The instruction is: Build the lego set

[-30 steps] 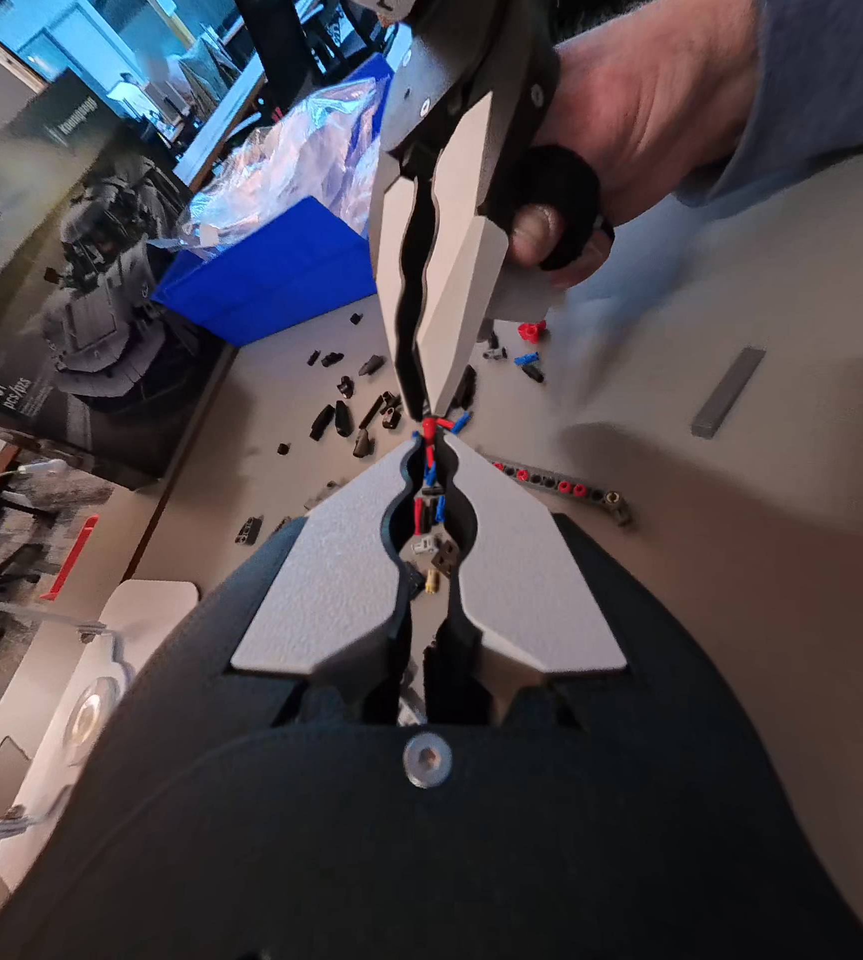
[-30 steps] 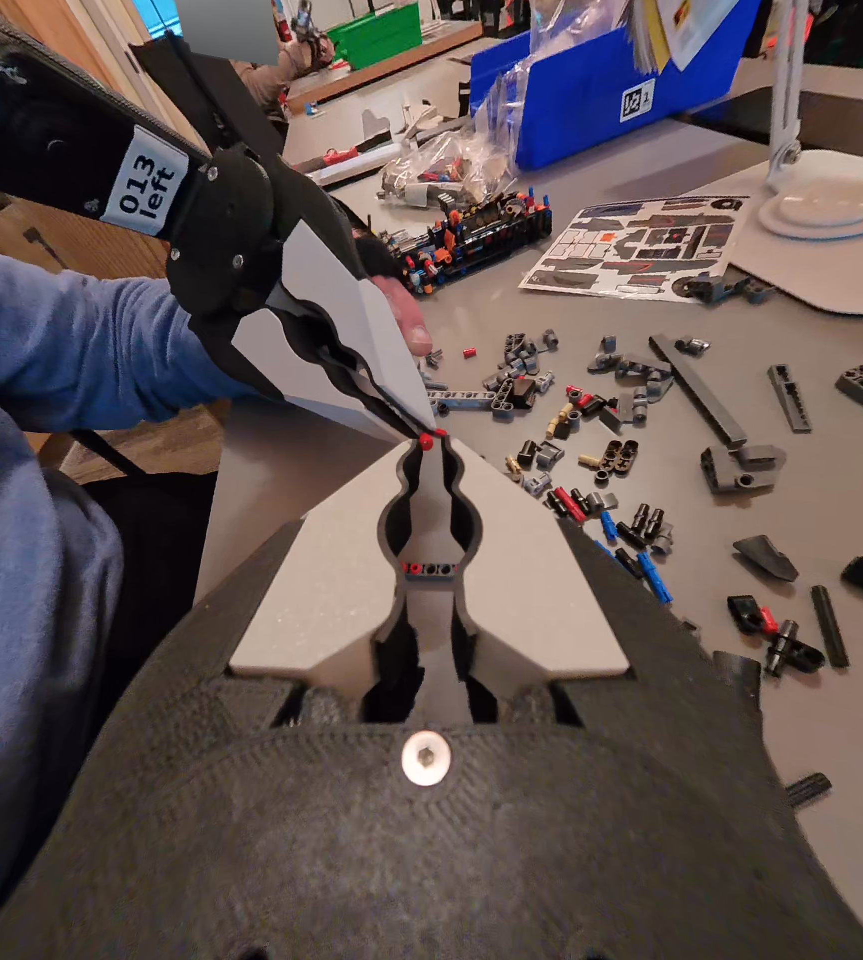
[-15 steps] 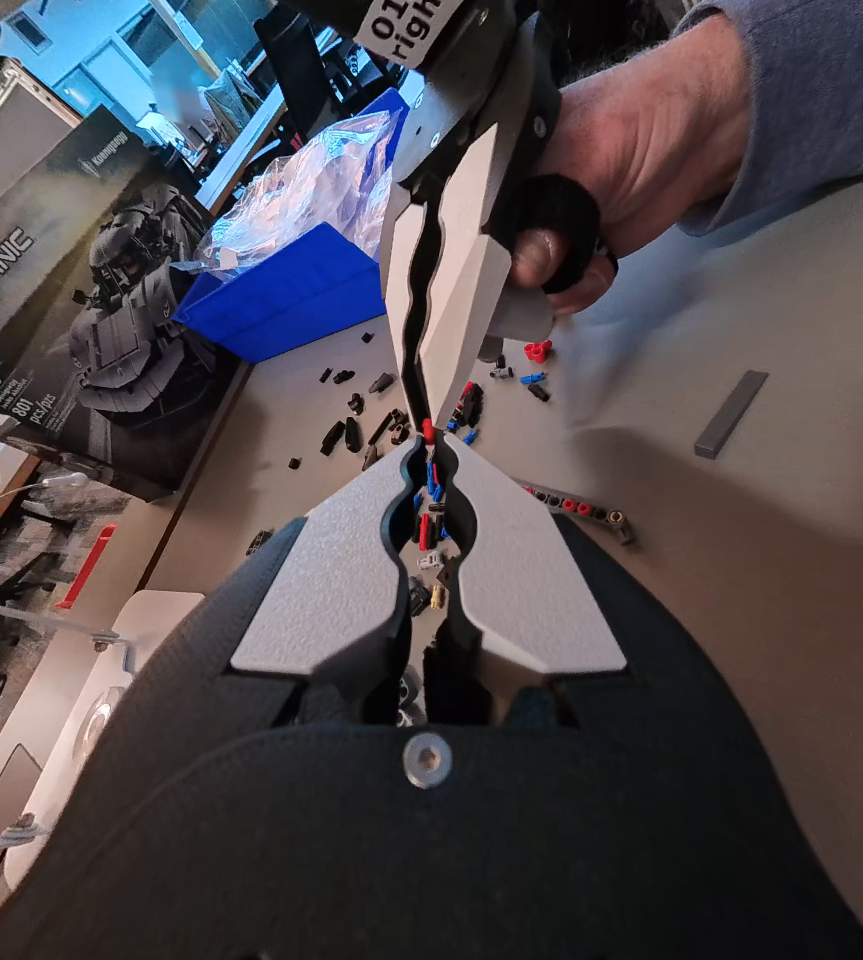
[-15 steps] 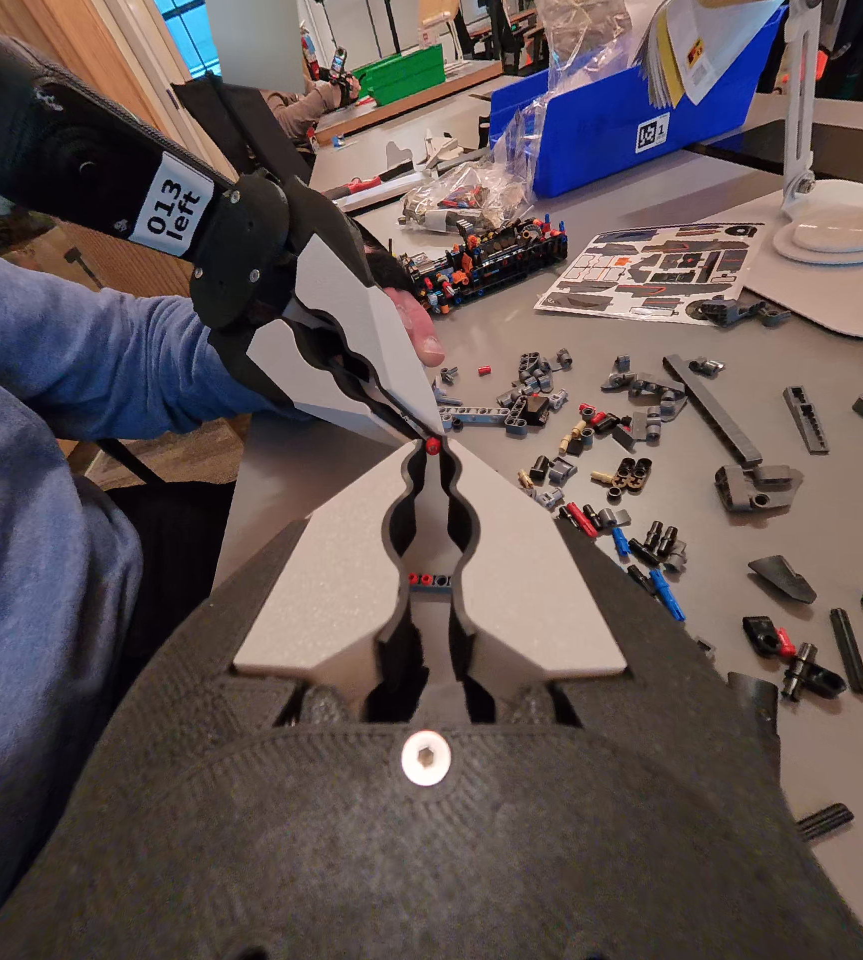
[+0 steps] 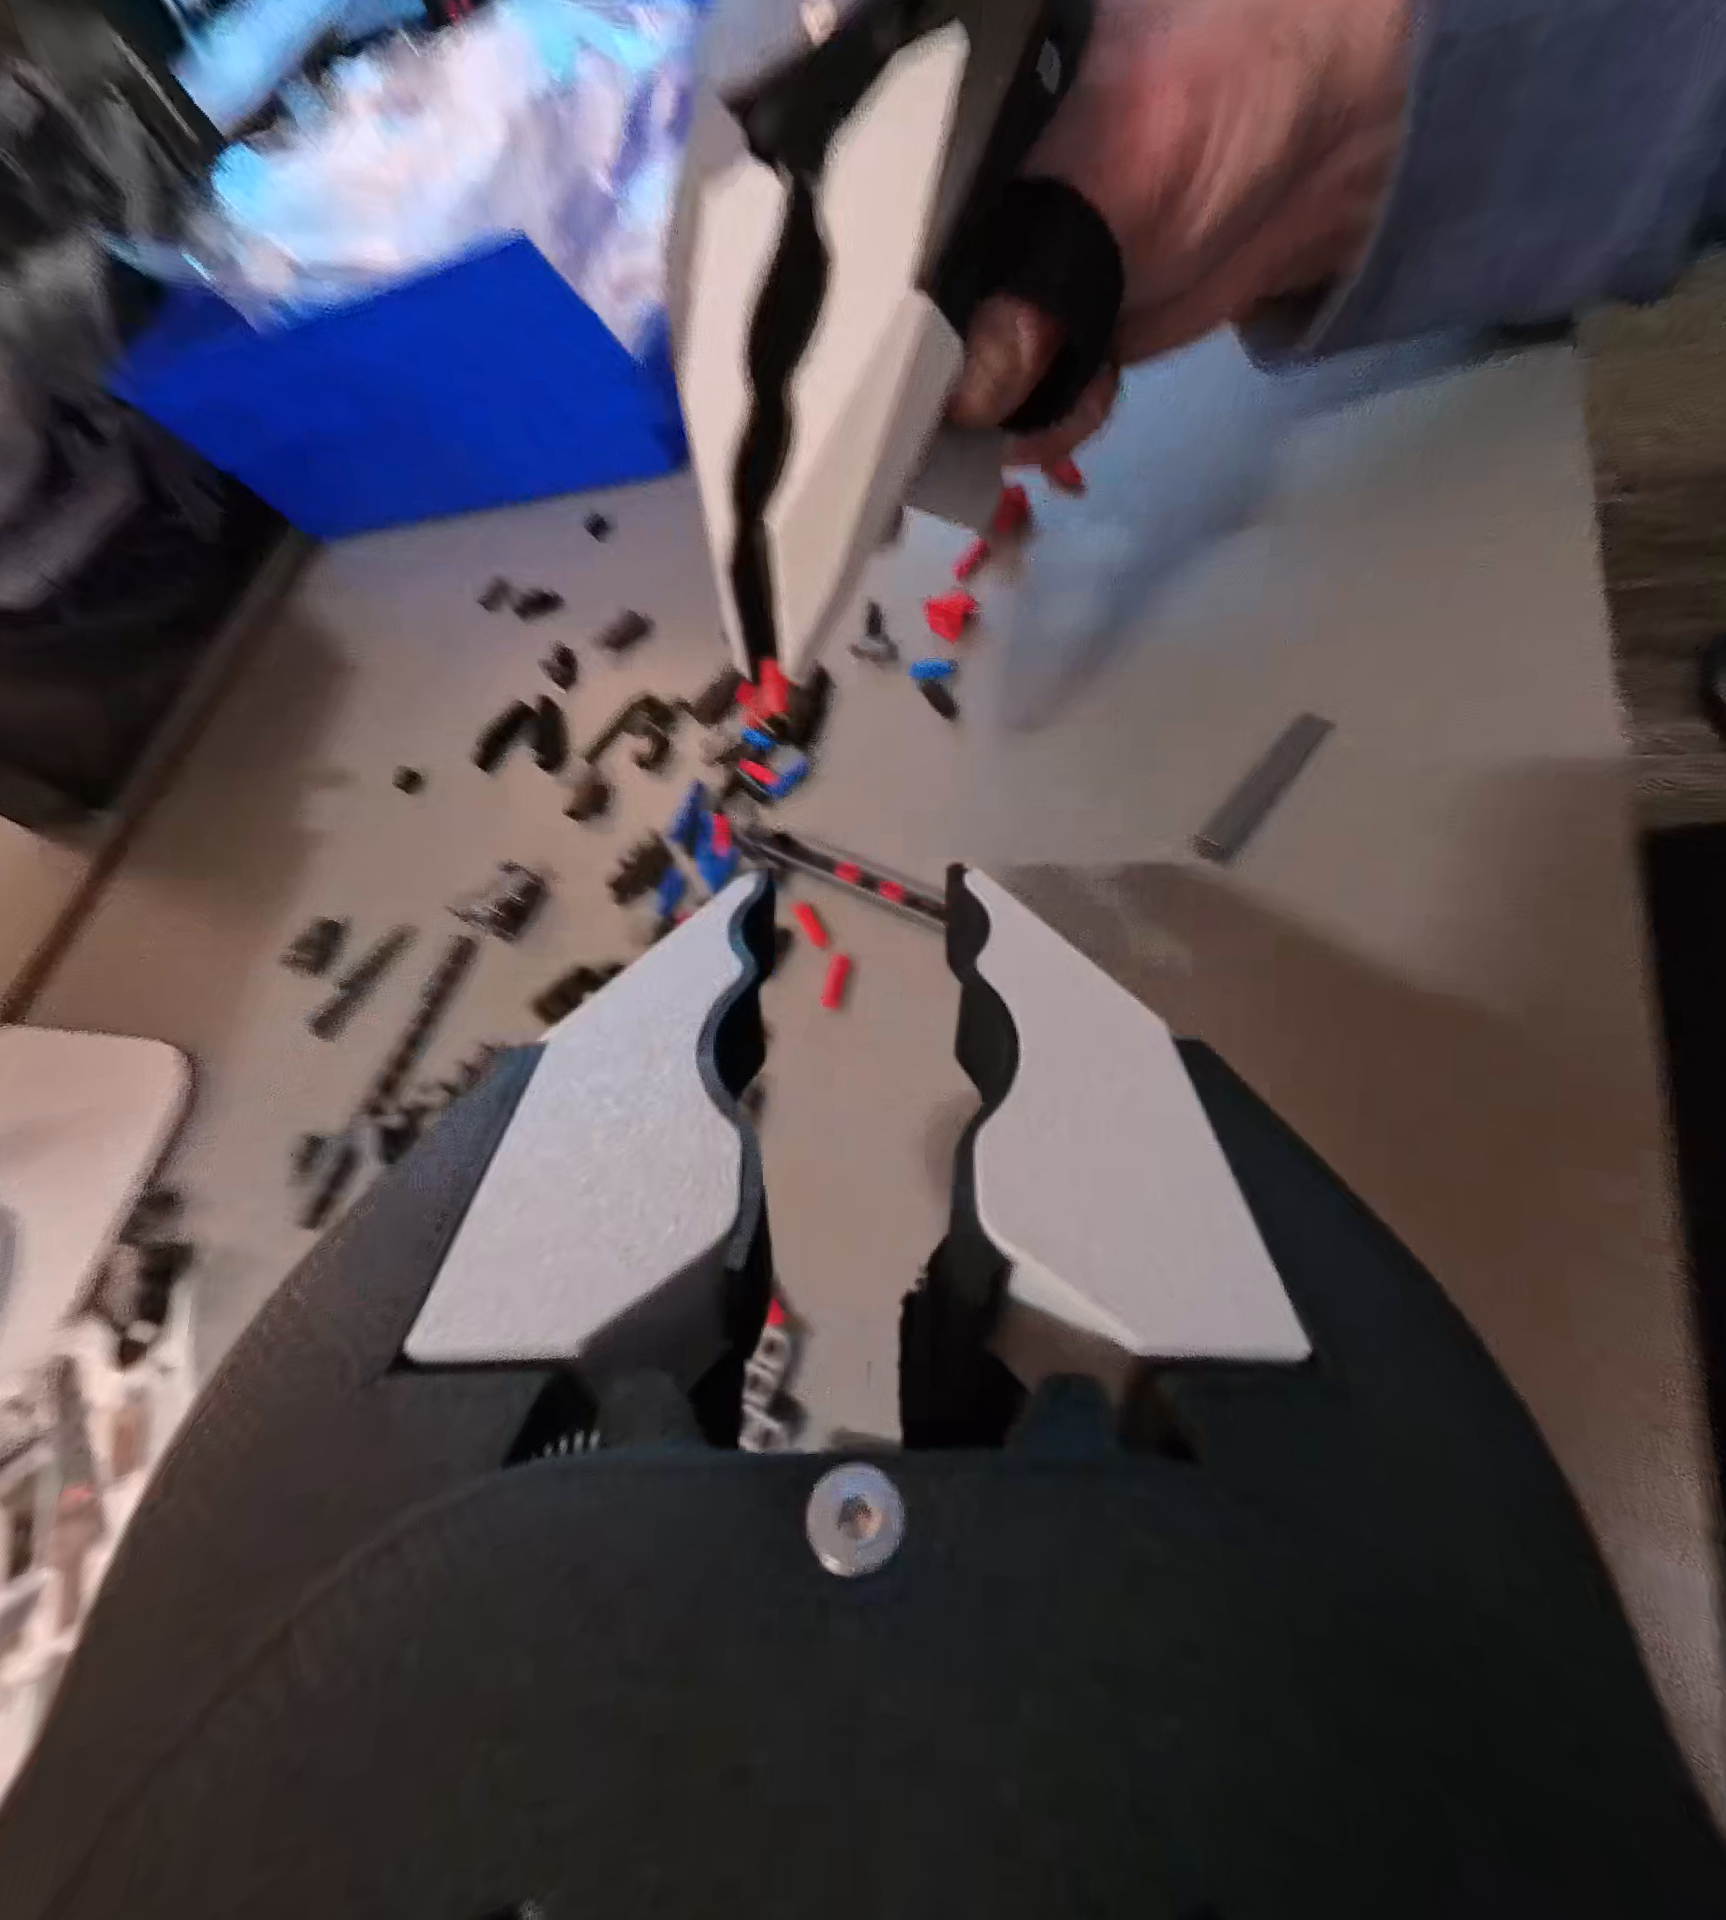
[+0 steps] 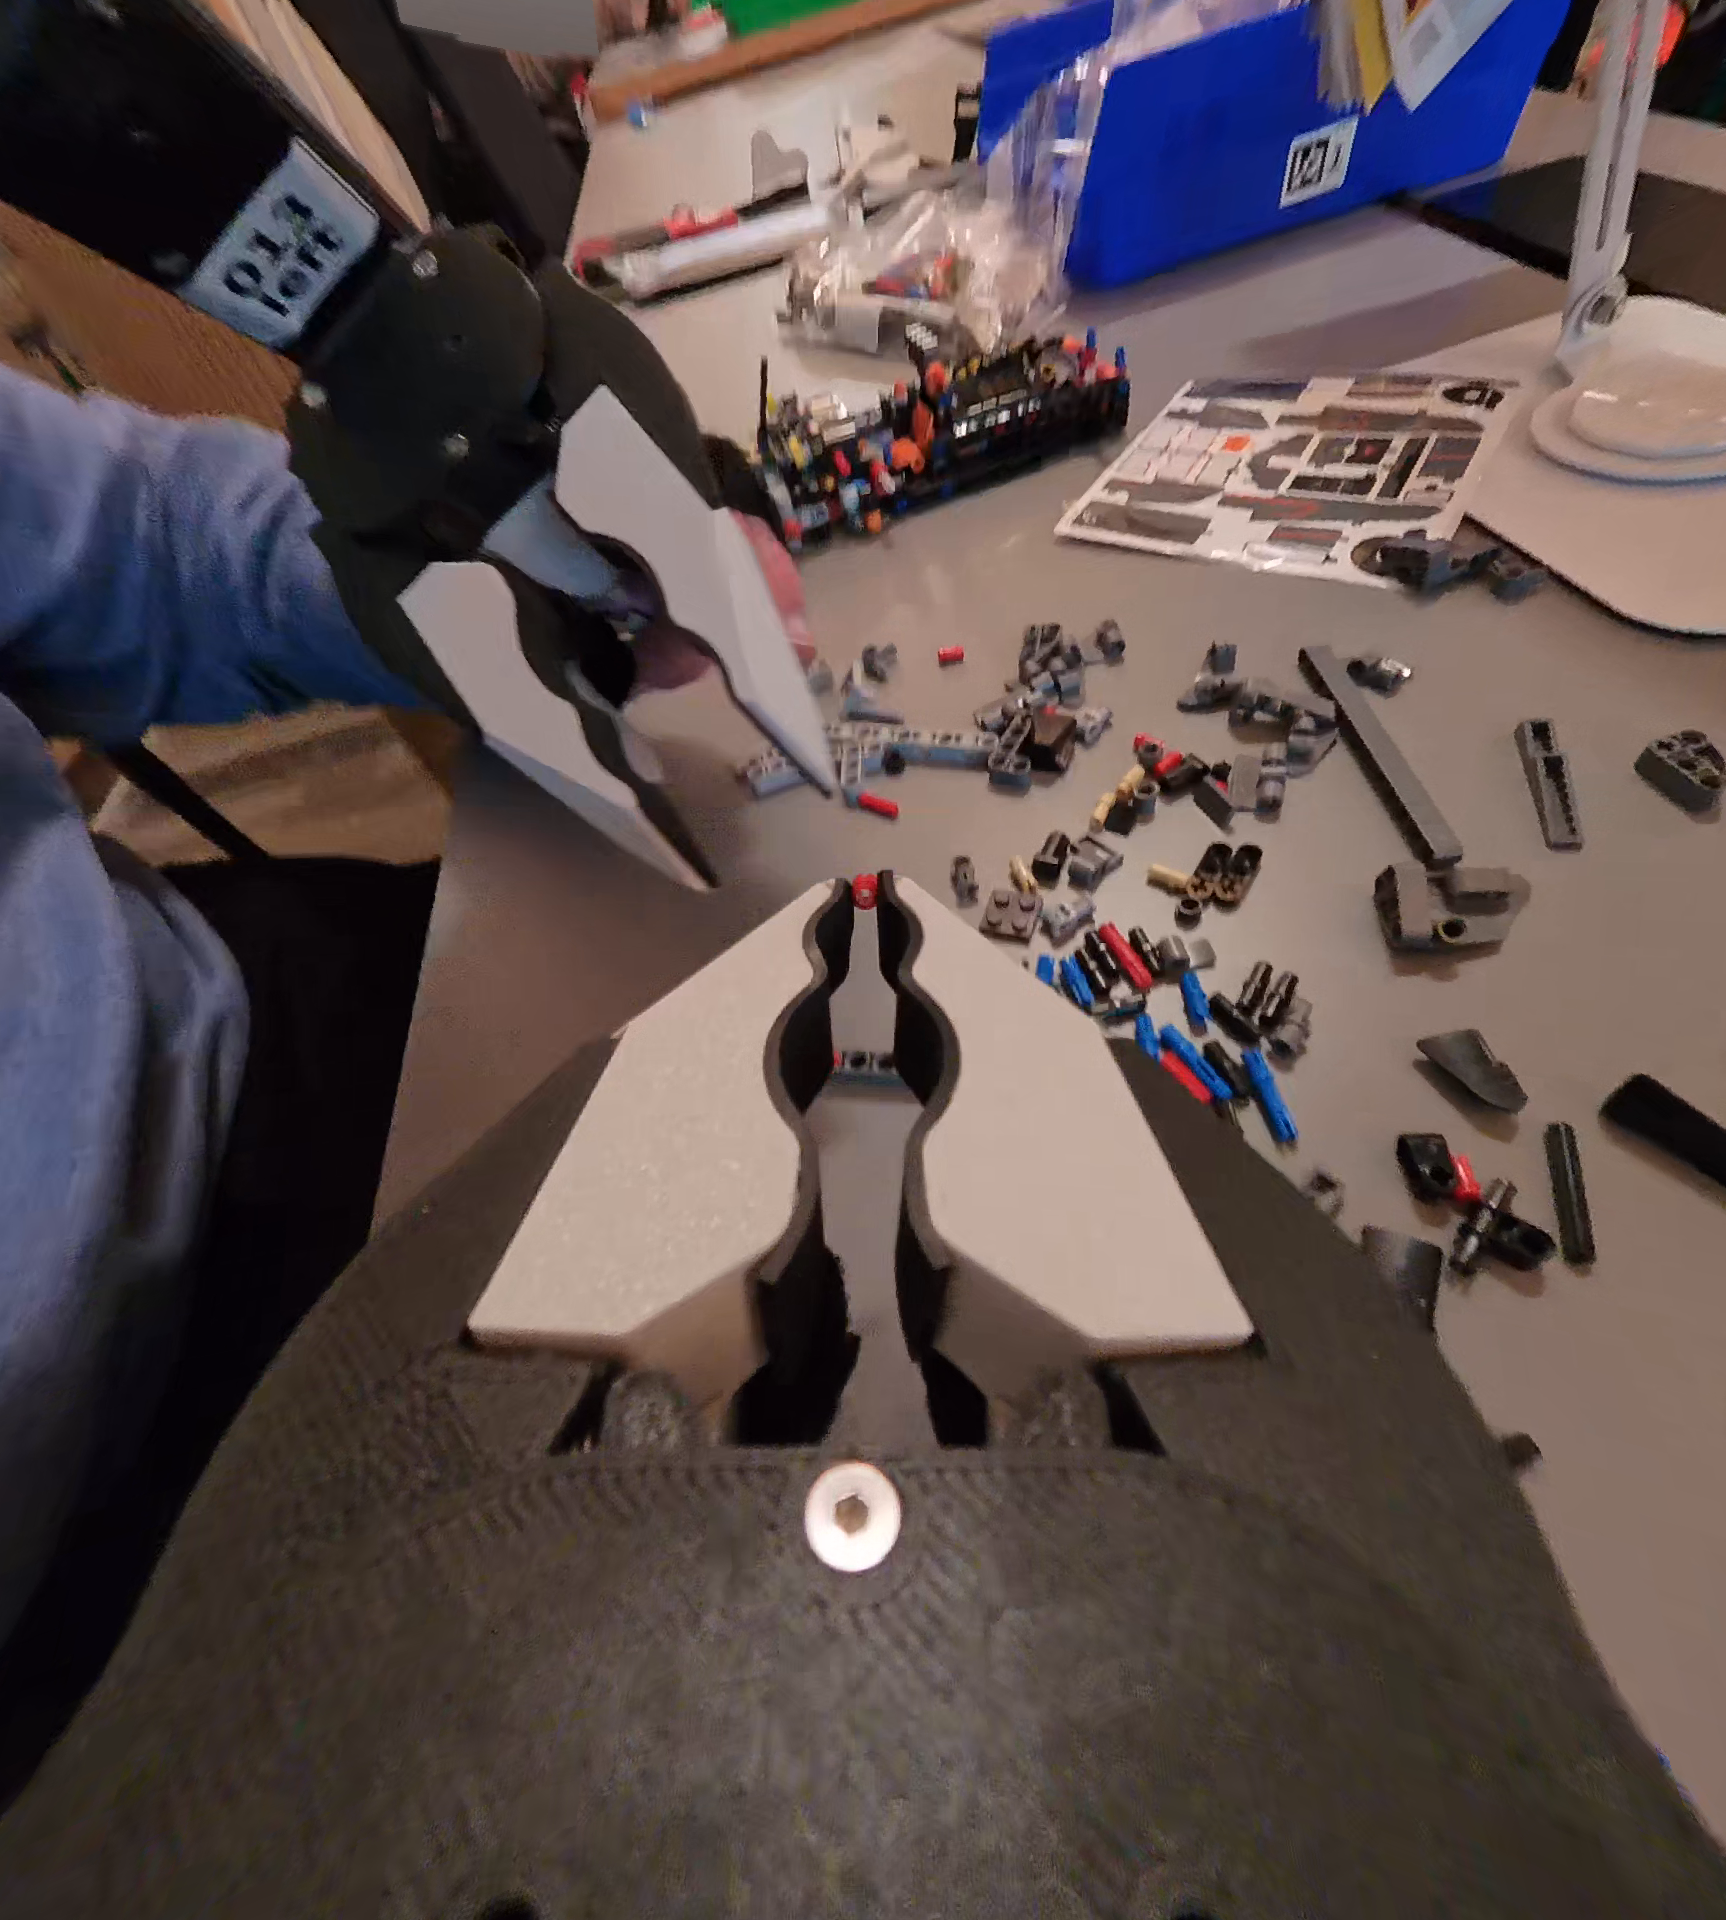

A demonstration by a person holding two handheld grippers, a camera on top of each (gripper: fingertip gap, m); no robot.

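My right gripper (image 6: 866, 883) is shut on a small red pin (image 6: 866, 890) at its fingertips and holds it above the grey table (image 6: 568, 935). It also shows in the left wrist view (image 5: 765, 665), with the red pin (image 5: 765, 688) at its tips. My left gripper (image 5: 859, 881) is open and empty. In the right wrist view it (image 6: 765, 831) hangs just left of the pin, apart from it. A grey beam with red pins (image 5: 848, 873) lies below. The partly built dark model (image 6: 942, 436) stands at the back.
Many loose small black, grey, blue and red pieces (image 6: 1150, 935) are scattered on the table to the right. A sticker sheet (image 6: 1285, 468), a white lamp base (image 6: 1669, 426), a blue bin (image 6: 1202, 156) and plastic bags (image 6: 900, 281) stand behind. A long grey plate (image 5: 1264, 784) lies apart. My hands' fingertips stand some 4 cm from each other. Between my left fingertips and the partly built dark model (image 6: 942, 436) there is roughly 30 cm.
My left gripper has opened, let go of the red pin and drawn back from it. My right gripper keeps the pin at its tips. Both views have swung and the left is blurred.
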